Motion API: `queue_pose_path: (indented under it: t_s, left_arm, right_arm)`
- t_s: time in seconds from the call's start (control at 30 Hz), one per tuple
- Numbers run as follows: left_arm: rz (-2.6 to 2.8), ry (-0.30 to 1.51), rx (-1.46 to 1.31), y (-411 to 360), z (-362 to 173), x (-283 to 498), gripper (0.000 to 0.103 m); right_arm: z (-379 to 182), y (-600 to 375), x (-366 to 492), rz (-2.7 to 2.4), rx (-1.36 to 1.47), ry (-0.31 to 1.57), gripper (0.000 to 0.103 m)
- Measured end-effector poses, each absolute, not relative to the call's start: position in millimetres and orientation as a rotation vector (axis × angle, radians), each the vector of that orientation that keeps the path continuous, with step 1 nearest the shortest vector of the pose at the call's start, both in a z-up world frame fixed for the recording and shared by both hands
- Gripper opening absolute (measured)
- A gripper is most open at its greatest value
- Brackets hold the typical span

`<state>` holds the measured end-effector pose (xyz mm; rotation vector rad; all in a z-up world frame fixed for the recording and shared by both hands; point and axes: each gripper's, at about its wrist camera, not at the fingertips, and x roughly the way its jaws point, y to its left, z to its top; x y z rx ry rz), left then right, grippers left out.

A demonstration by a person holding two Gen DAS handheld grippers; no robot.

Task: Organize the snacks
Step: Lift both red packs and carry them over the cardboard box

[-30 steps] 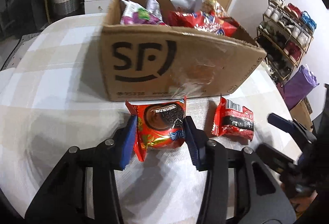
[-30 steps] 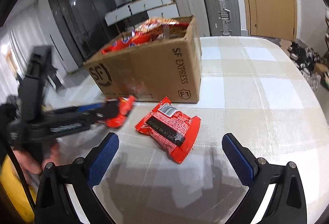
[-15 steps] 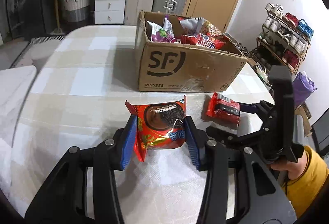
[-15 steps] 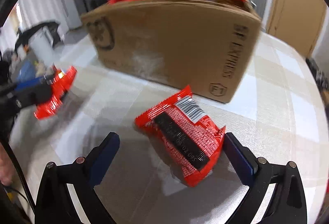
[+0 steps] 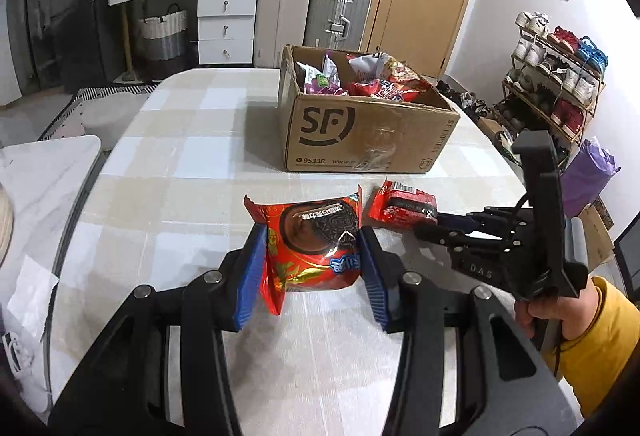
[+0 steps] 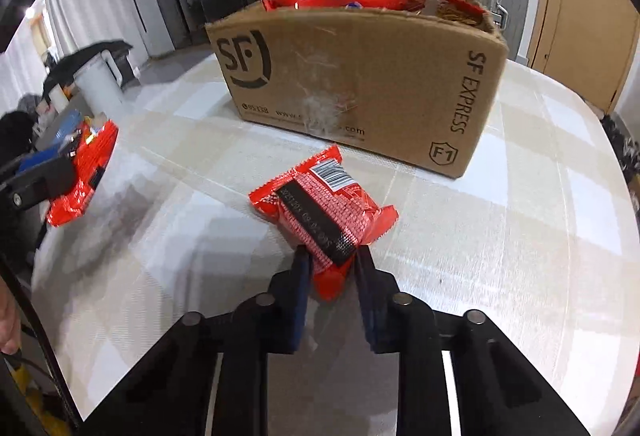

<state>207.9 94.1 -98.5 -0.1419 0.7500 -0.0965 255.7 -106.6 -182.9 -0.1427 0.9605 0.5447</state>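
Observation:
My left gripper (image 5: 312, 264) is shut on a red cookie packet (image 5: 314, 244) with a dark sandwich cookie printed on it, held above the table; that packet (image 6: 82, 172) also shows at the left of the right wrist view. My right gripper (image 6: 332, 268) is shut on the near end of a second red snack packet (image 6: 326, 204) with a barcode, which lies on the table in front of the cardboard box (image 6: 360, 84). In the left wrist view that packet (image 5: 402, 204) sits right of mine, pinched by the right gripper (image 5: 430, 220). The open box (image 5: 360, 132) holds several snack bags.
The round table (image 5: 180, 164) has a pale checked cloth. A hand in a yellow sleeve (image 5: 592, 320) holds the right gripper. Behind the table stand suitcases (image 5: 312, 4), white drawers (image 5: 224, 24) and a door. A shoe rack (image 5: 556, 76) is at the right.
My left gripper has pulled back and up from the box with the cookie packet. My right gripper moved onto the barcode packet and shut on its near end.

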Motion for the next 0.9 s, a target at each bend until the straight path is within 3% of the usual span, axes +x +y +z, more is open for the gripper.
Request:
queue_pose_path:
  t_s: [0.43, 0.53, 0.6, 0.9]
  left_arm:
    - [-0.105, 0.729, -0.131, 89, -79, 165, 0.042]
    - [-0.105, 0.734, -0.131, 90, -81, 164, 0.042]
    - [-0.103, 0.74, -0.136, 92, -85, 167, 0.042]
    - [-0.098, 0.78, -0.145, 93, -95, 174, 0.042]
  right_arm:
    - [-176, -111, 221, 0.56, -0.146, 0.978, 0.019]
    - [-183, -103, 218, 0.551, -0.242, 0.949, 0.031]
    - [-184, -96, 219, 0.532, -0.319, 0.903, 0.051]
    - [-194, -69, 256, 0.627, -0.406, 0.88, 0.051]
